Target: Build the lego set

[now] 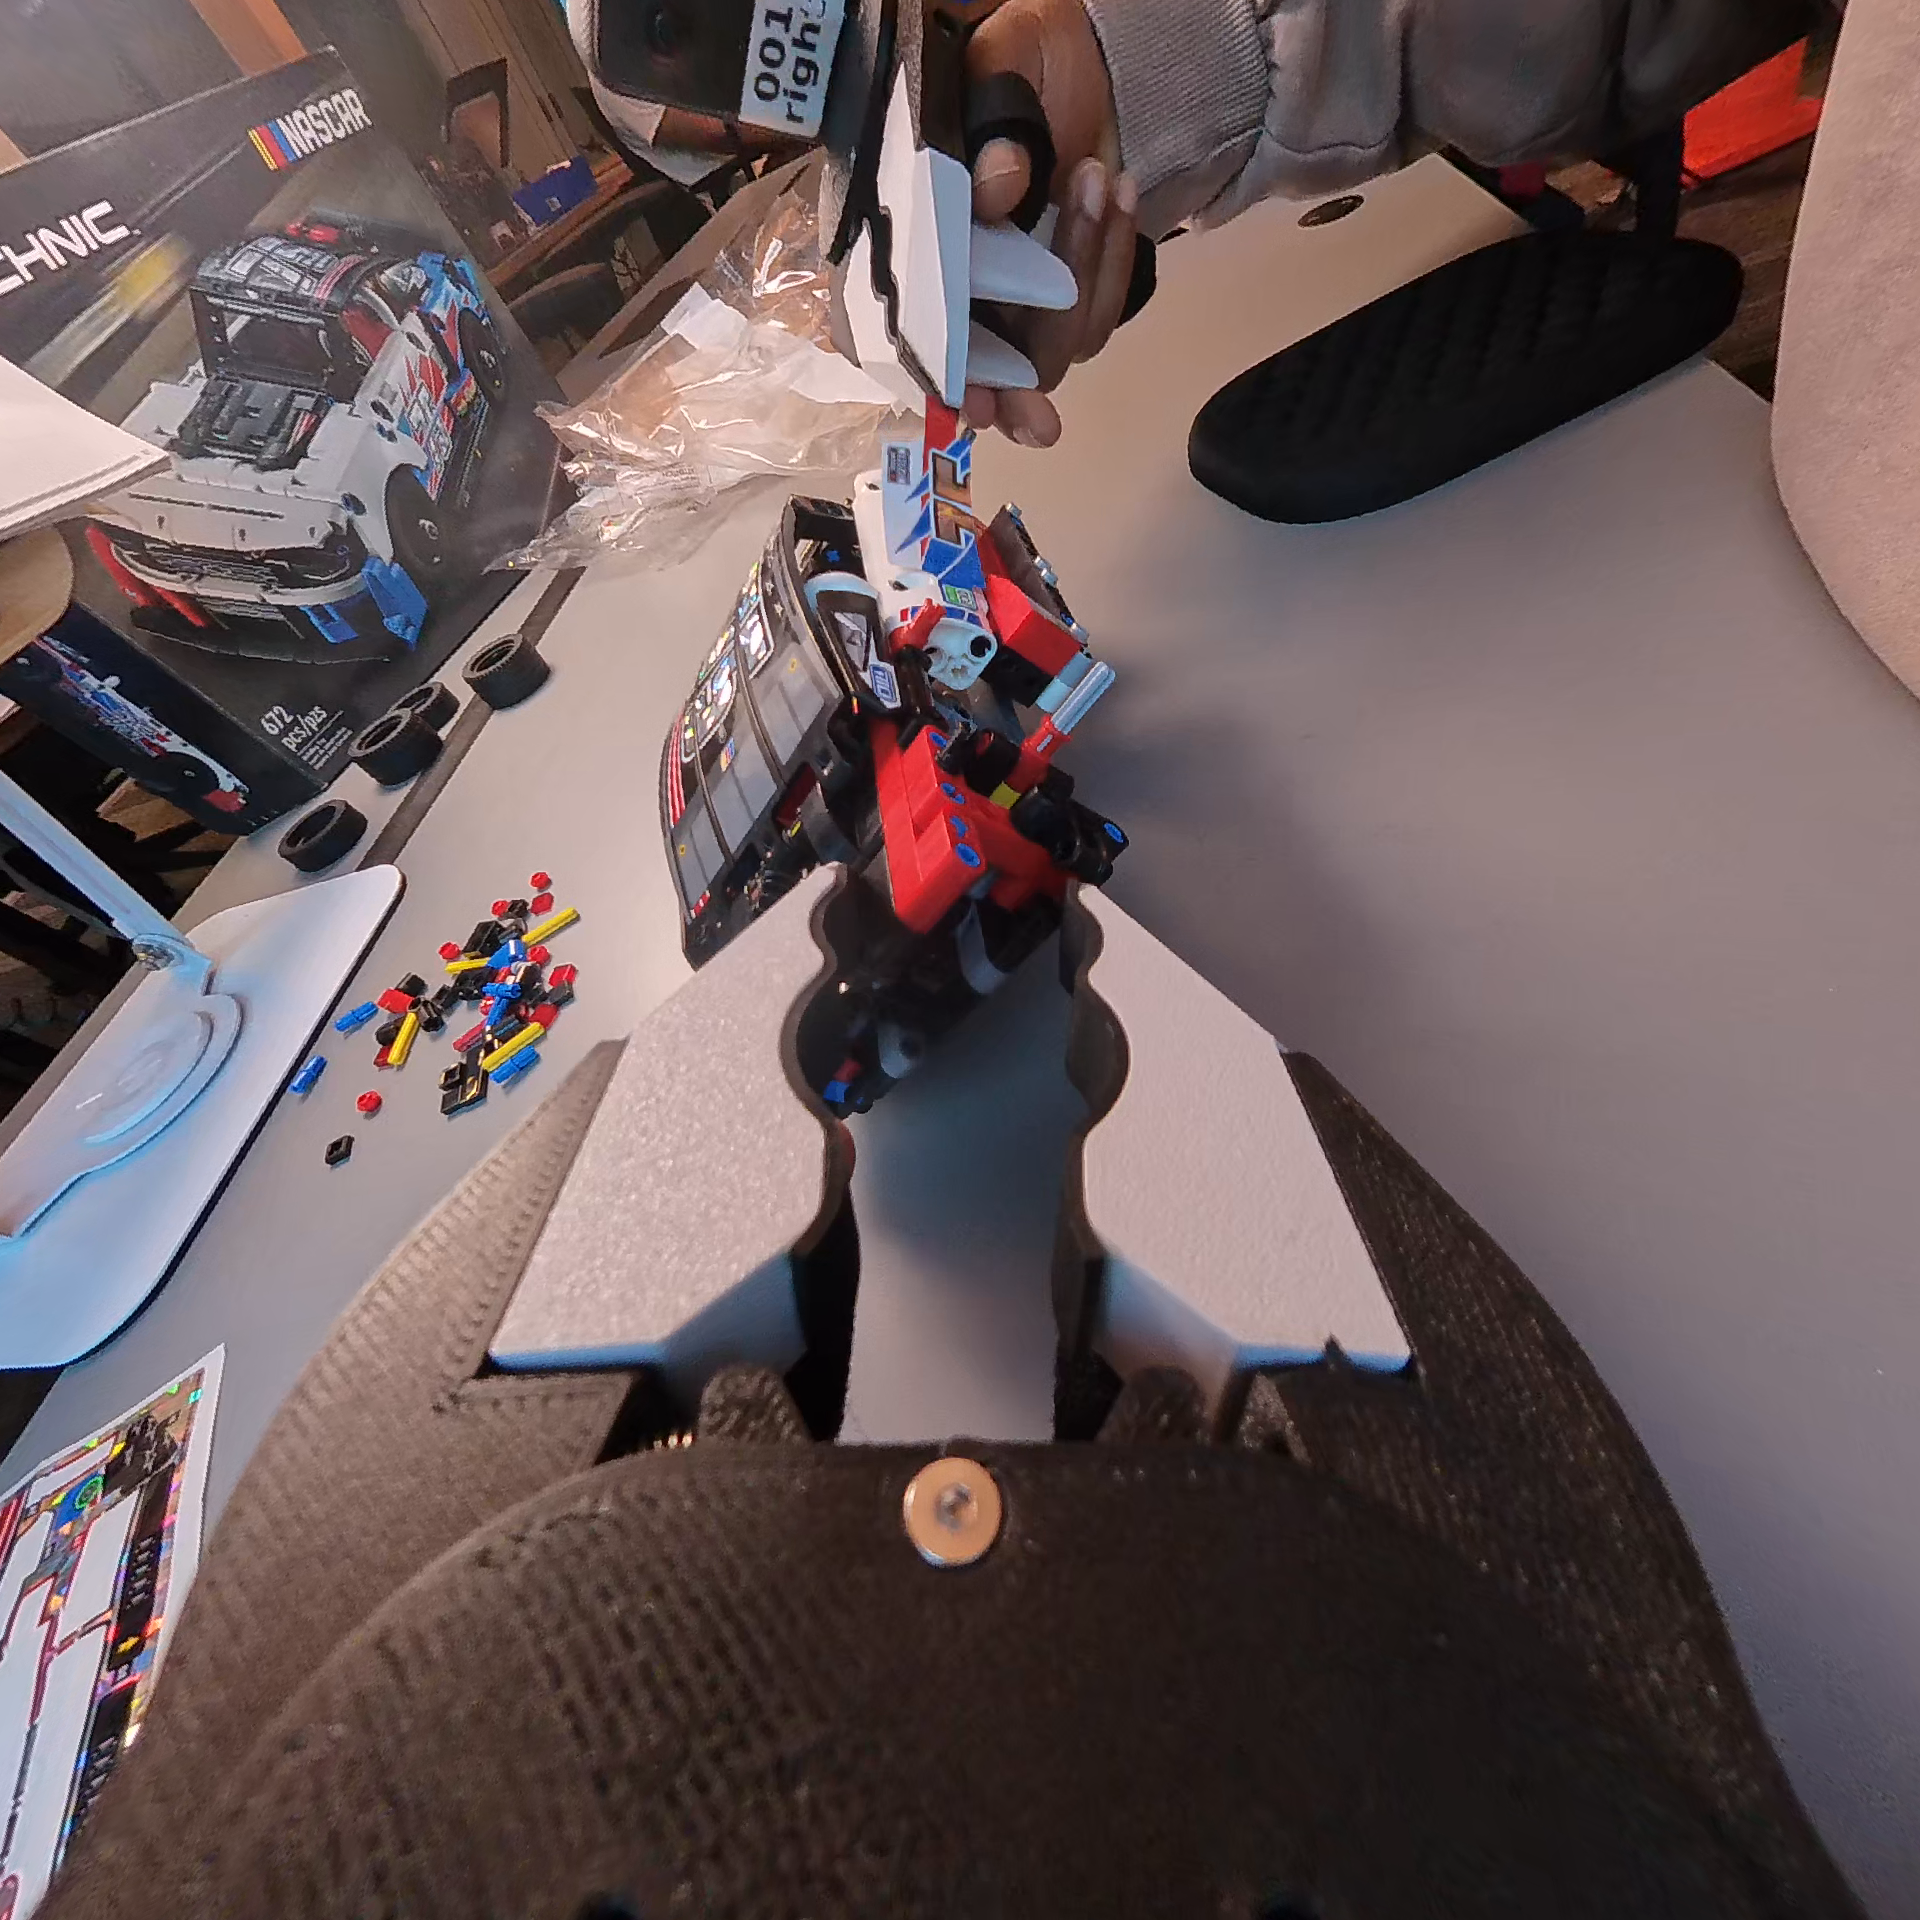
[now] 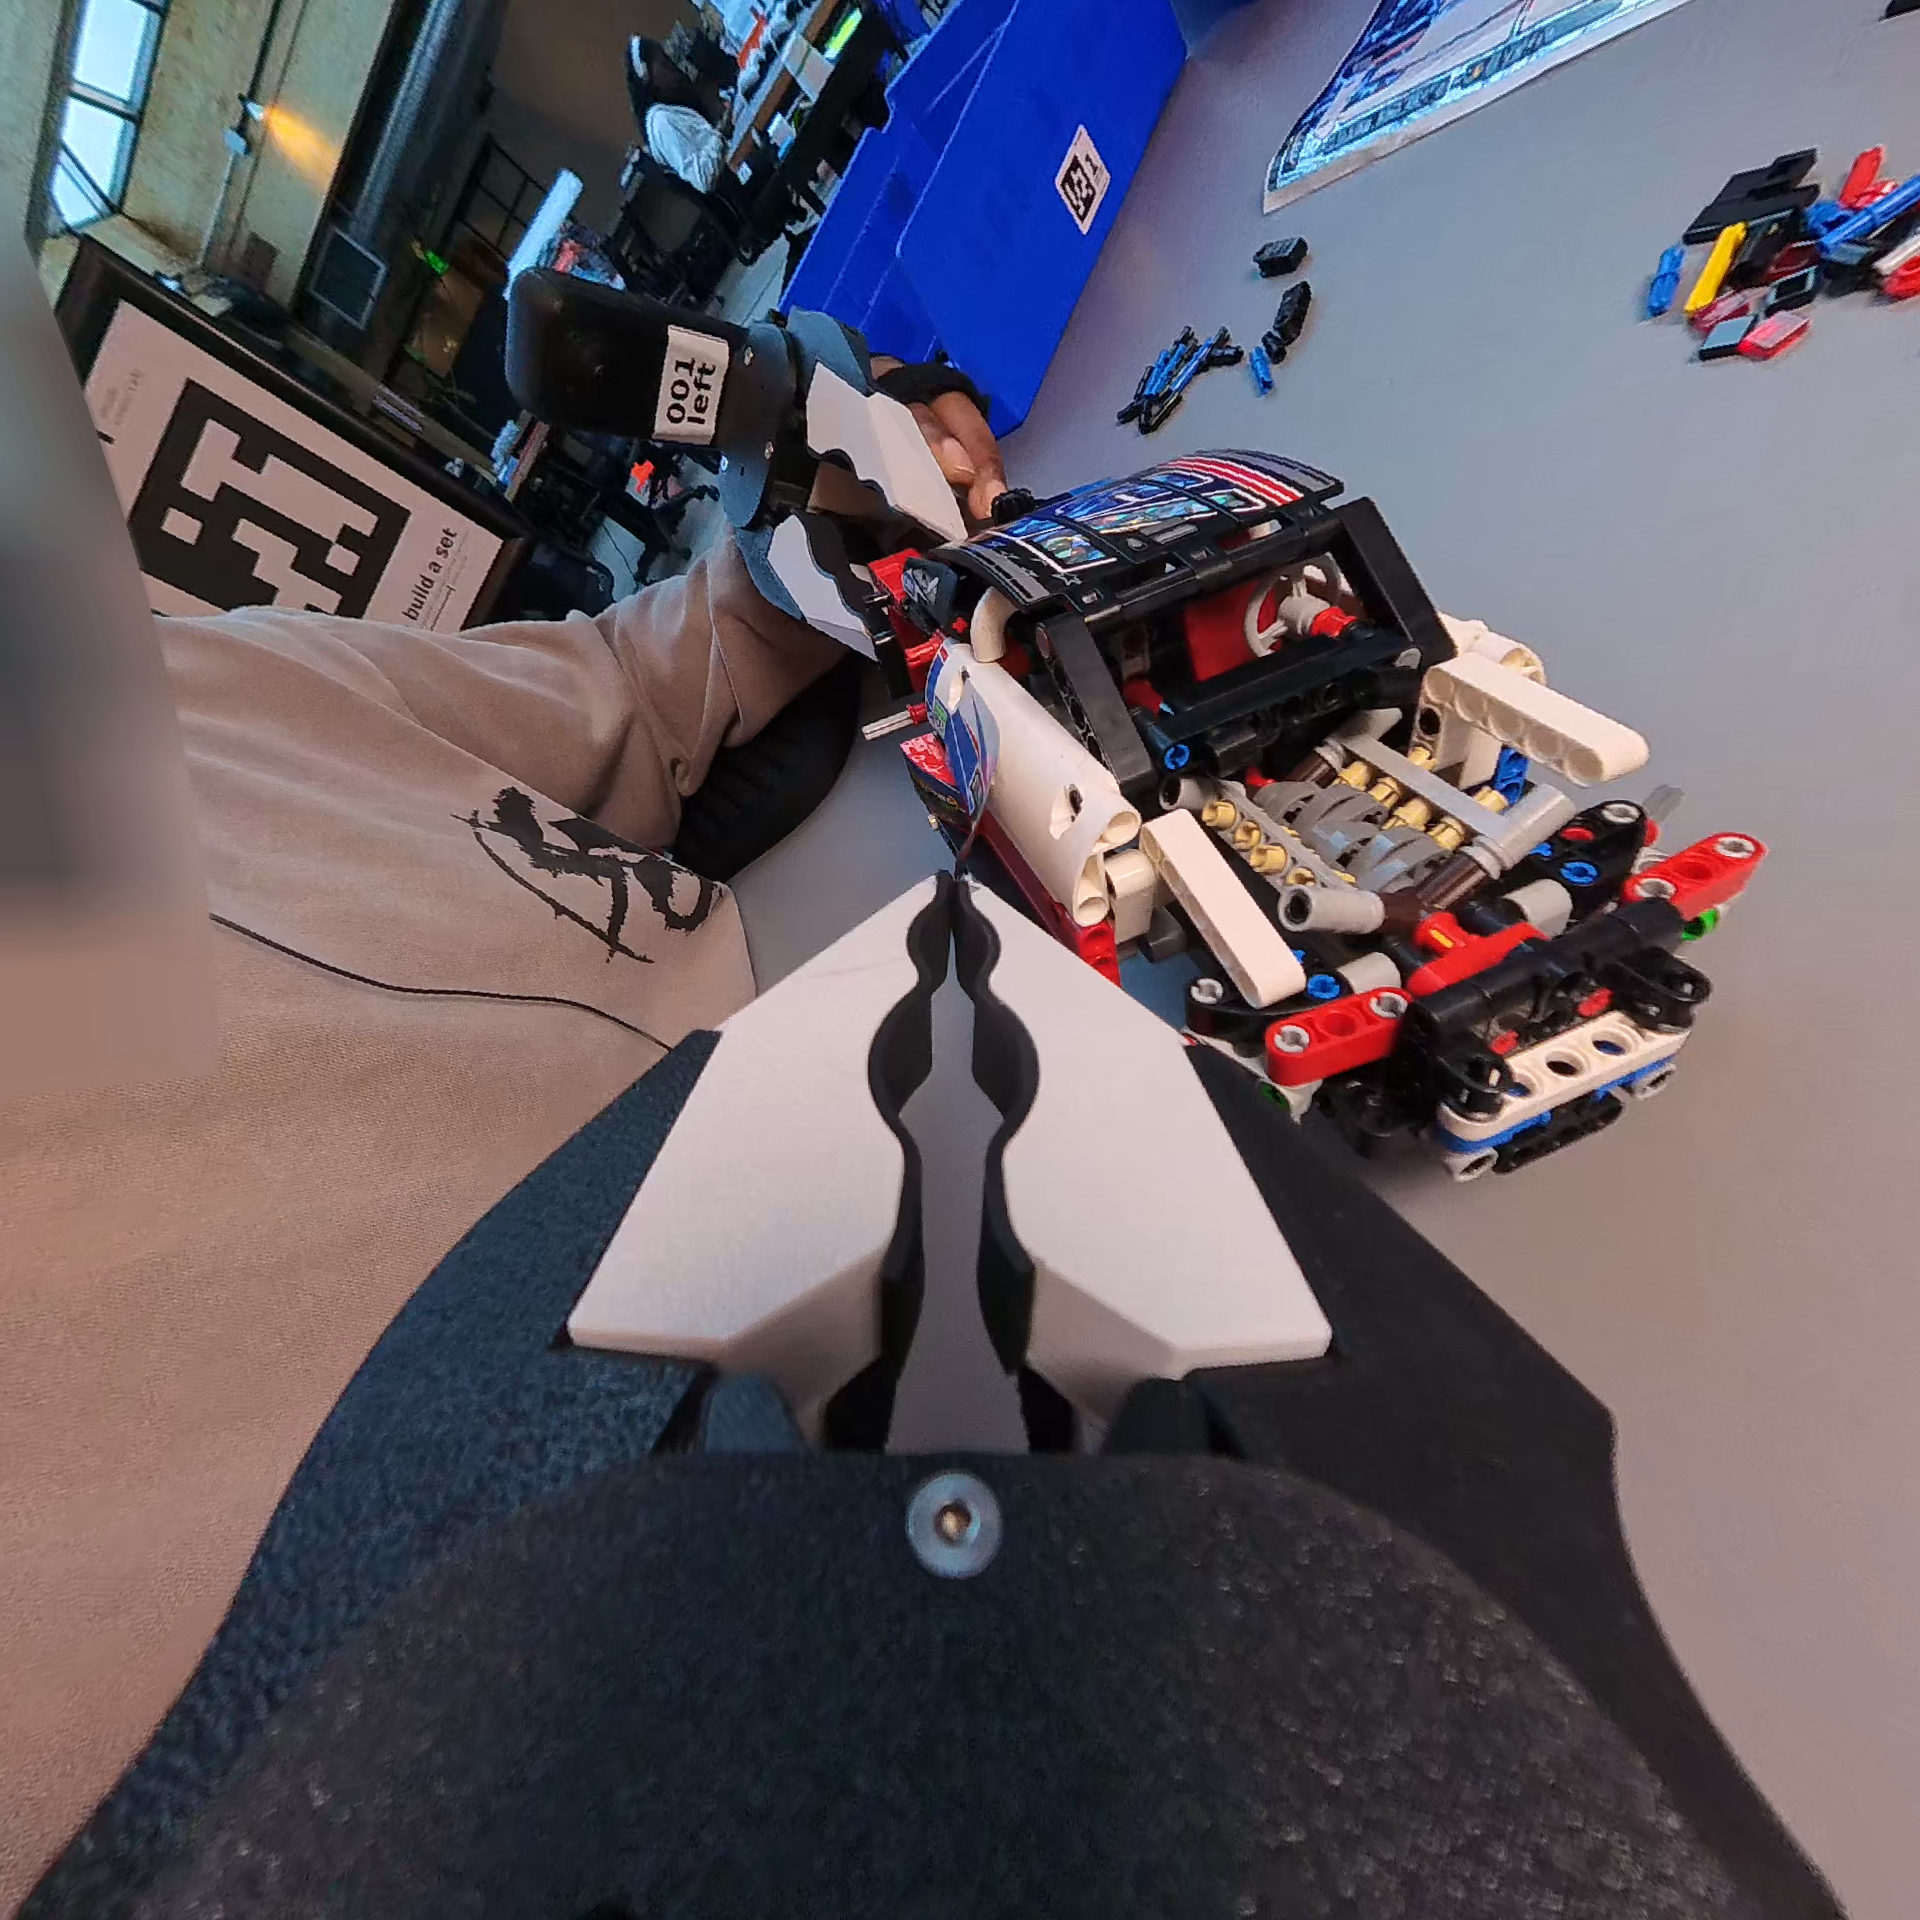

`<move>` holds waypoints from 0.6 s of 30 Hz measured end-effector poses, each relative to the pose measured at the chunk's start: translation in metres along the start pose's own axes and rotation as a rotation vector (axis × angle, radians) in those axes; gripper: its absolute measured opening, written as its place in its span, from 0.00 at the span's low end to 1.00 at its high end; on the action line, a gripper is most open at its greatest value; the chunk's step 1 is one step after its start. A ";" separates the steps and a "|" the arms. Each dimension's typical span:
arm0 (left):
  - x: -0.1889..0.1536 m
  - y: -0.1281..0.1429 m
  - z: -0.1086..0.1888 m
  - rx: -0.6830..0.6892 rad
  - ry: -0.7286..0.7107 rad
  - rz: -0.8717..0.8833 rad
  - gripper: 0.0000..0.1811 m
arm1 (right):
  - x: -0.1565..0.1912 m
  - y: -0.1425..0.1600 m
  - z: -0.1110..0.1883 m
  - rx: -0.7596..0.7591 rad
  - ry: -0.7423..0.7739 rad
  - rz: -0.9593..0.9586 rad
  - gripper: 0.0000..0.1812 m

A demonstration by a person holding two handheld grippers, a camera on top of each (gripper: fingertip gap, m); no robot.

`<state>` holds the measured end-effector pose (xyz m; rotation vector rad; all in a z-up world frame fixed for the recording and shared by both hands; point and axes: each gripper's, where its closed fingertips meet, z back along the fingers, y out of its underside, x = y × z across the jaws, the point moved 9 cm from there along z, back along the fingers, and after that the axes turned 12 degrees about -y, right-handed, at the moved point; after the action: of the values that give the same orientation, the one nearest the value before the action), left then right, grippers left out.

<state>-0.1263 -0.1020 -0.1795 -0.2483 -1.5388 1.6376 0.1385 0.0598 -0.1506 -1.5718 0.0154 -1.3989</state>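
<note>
While clamping the rear end of the lego car (image 1: pixel 831 727) between the spread fingers of the left gripper (image 1: pixel 956 935), apparently steadying it on the grey table (image 1: pixel 1455 935). Pinching the edge of a red, white and blue sticker (image 2: pixel 966 748) with the right gripper (image 2: pixel 951 883), tips pressed together on it, and hanging it against the car's white side panel.

Judging progress: looking well past halfway, with chassis, piston engine, steering wheel and stickered roof already built. Still lacking a bonnet over the engine and all wheels.

Lying lengthwise away from the left gripper, nose pointing off from it, long axis running roughly along that gripper's fingers; resting flat on the table as far as the right wrist view shows.

Waiting beside the car: a heap of loose pieces (image 1: pixel 488 997) and a sticker sheet (image 1: pixel 94 1621). Sitting farther out from the car: four bare tyres (image 1: pixel 395 743), a crumpled plastic bag (image 1: pixel 707 395) and the set's box (image 1: pixel 260 416).
</note>
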 end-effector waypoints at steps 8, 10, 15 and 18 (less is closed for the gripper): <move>0.000 0.000 0.000 0.000 0.002 -0.002 0.21 | 0.000 -0.001 0.000 0.009 0.021 0.009 0.00; -0.001 0.000 0.000 -0.001 0.003 -0.001 0.20 | 0.000 -0.001 0.001 0.009 0.023 0.010 0.00; -0.001 0.000 0.000 0.000 0.005 -0.001 0.20 | 0.000 -0.002 0.001 0.012 0.027 0.011 0.00; -0.001 0.000 0.000 -0.001 0.007 -0.001 0.20 | -0.001 -0.002 0.002 0.013 0.029 0.014 0.00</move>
<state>-0.1255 -0.1026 -0.1802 -0.2529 -1.5345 1.6337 0.1382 0.0624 -0.1495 -1.5384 0.0345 -1.4084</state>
